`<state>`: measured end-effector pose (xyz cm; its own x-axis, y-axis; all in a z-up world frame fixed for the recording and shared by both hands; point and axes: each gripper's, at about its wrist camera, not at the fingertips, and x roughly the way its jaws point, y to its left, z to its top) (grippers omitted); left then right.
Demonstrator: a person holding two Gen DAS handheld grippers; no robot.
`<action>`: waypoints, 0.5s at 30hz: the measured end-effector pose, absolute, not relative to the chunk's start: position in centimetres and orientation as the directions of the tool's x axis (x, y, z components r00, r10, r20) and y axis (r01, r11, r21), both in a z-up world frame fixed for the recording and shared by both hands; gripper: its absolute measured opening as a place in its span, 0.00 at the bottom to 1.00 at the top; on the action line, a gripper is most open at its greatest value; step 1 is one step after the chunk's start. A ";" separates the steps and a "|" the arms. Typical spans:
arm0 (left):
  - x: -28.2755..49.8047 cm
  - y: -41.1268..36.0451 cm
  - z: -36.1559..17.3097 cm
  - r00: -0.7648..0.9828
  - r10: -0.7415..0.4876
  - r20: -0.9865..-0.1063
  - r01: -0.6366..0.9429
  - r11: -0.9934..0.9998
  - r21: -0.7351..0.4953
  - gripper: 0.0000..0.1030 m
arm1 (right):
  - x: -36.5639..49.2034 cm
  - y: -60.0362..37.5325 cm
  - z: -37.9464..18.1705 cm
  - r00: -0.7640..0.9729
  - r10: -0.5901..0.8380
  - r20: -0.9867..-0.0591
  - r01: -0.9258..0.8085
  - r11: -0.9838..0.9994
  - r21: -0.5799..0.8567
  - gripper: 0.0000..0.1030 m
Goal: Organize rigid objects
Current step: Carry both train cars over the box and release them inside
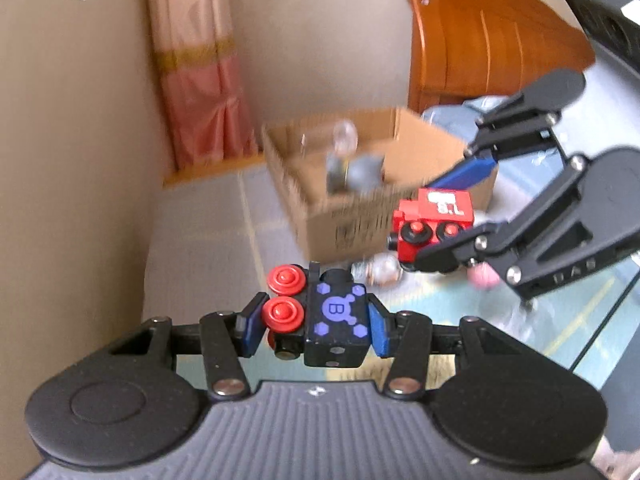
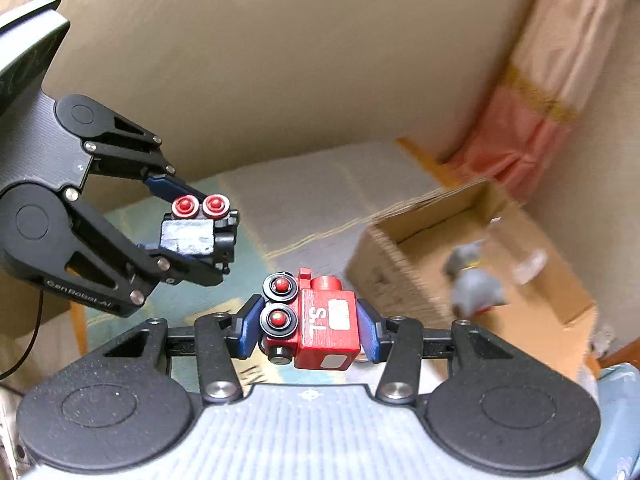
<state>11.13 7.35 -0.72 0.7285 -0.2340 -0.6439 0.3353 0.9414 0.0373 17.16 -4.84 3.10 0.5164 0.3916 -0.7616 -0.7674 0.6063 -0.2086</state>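
Now both toy trains up in the air, each clamped btwn blue pads, cardboard box point(image 1: 360, 208) beyond.
Left gripper point(image 1: 316, 322) pinching black train point(image 1: 336, 320) across its sides, red wheels point(image 1: 285, 296) facing left pad; purple "B" on top. Right gripper point(image 2: 306, 326) clenched on red train point(image 2: 326, 320), white "TS" readable on body, black-rimmed wheels twd left pad. Box open, grey toy point(image 2: 474, 280) + clear bulb point(image 1: 345, 134) inside, blurred. Another bulb point(image 1: 380, 270) lying near box front.
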 end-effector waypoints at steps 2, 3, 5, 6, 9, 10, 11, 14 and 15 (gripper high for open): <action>12.2 6.7 0.5 0.739 -0.248 -0.626 0.353 0.934 0.047 0.48 | 17.4 -5.7 4.0 0.547 0.385 -0.743 -0.745 0.629 -0.222 0.52; 12.8 6.4 1.1 0.744 -0.255 -0.618 0.360 0.931 0.050 0.48 | 17.6 -6.4 4.6 0.564 0.380 -0.733 -0.730 0.644 -0.228 0.52; 14.0 5.8 2.0 0.750 -0.266 -0.606 0.373 0.926 0.056 0.48 | 18.0 -7.7 5.5 0.593 0.370 -0.716 -0.702 0.673 -0.234 0.52; 14.6 5.5 2.4 0.753 -0.270 -0.601 0.376 0.925 0.055 0.48 | 18.4 -8.4 5.8 0.608 0.359 -0.708 -0.685 0.688 -0.239 0.52; 16.9 4.6 3.1 0.747 -0.294 -0.597 0.391 0.920 0.037 0.48 | 19.7 -10.4 6.5 0.643 0.325 -0.693 -0.633 0.735 -0.242 0.52; 17.7 4.3 3.2 0.741 -0.301 -0.600 0.395 0.918 0.028 0.48 | 20.2 -11.2 6.7 0.654 0.308 -0.691 -0.610 0.754 -0.242 0.52; 18.6 4.0 3.1 0.736 -0.306 -0.604 0.399 0.917 0.021 0.48 | 20.8 -12.0 6.8 0.662 0.289 -0.692 -0.590 0.771 -0.242 0.52; 20.9 2.9 2.7 0.723 -0.309 -0.618 0.405 0.914 0.017 0.48 | 22.2 -13.9 6.7 0.679 0.245 -0.692 -0.539 0.806 -0.244 0.50; 21.4 2.6 2.6 0.720 -0.305 -0.623 0.406 0.914 0.022 0.48 | 22.8 -14.5 6.7 0.682 0.232 -0.694 -0.521 0.820 -0.237 0.39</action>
